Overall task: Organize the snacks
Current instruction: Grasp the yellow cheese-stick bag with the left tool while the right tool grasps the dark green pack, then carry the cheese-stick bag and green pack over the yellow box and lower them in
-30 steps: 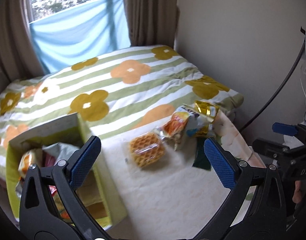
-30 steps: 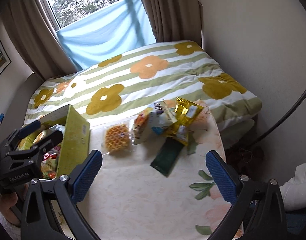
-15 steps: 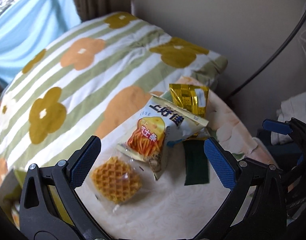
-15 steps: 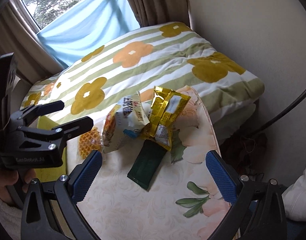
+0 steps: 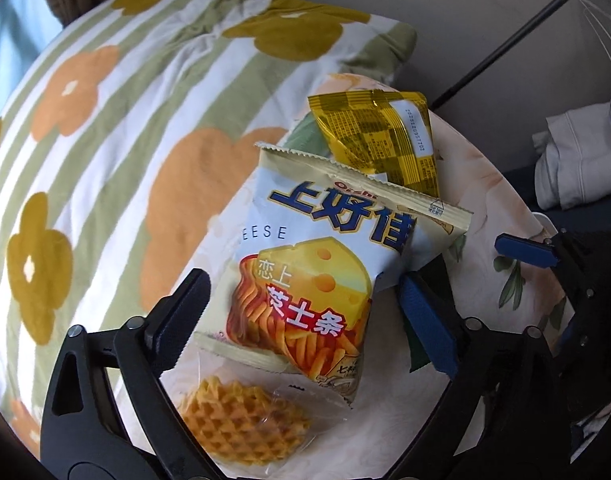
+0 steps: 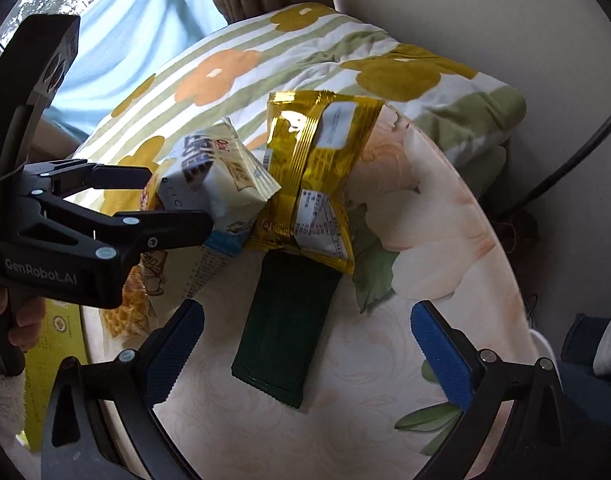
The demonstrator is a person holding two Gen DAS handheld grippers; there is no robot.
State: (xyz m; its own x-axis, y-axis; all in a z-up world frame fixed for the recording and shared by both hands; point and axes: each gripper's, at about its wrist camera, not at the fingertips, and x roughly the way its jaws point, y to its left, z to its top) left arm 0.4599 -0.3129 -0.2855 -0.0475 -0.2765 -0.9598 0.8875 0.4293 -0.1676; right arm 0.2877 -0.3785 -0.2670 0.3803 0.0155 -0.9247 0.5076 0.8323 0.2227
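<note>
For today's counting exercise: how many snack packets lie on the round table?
4: cheese-stick bag between the left tongs; gold packet behind it; dark green packet under the gold one; waffle nearest the camera. Others may be hidden.

In the right wrist view, the right gripper (image 6: pixel 305 344) hangs with its blue-padded jaws spread wide over a dark green packet (image 6: pixel 285 320) lying flat on the floral-covered table (image 6: pixel 445 240), touching nothing. A gold foil bag (image 6: pixel 313 176) overlaps the packet's far end, and left of it the left gripper (image 6: pixel 181 200), whose jaws have just been closing, straddles a pale cheese-stick bag (image 6: pixel 217 176). A wrapped waffle (image 6: pixel 129 312) lies at the near left beside a yellow-green box (image 6: pixel 53 352), with a flowered striped quilt (image 6: pixel 265 64) beyond.
</note>
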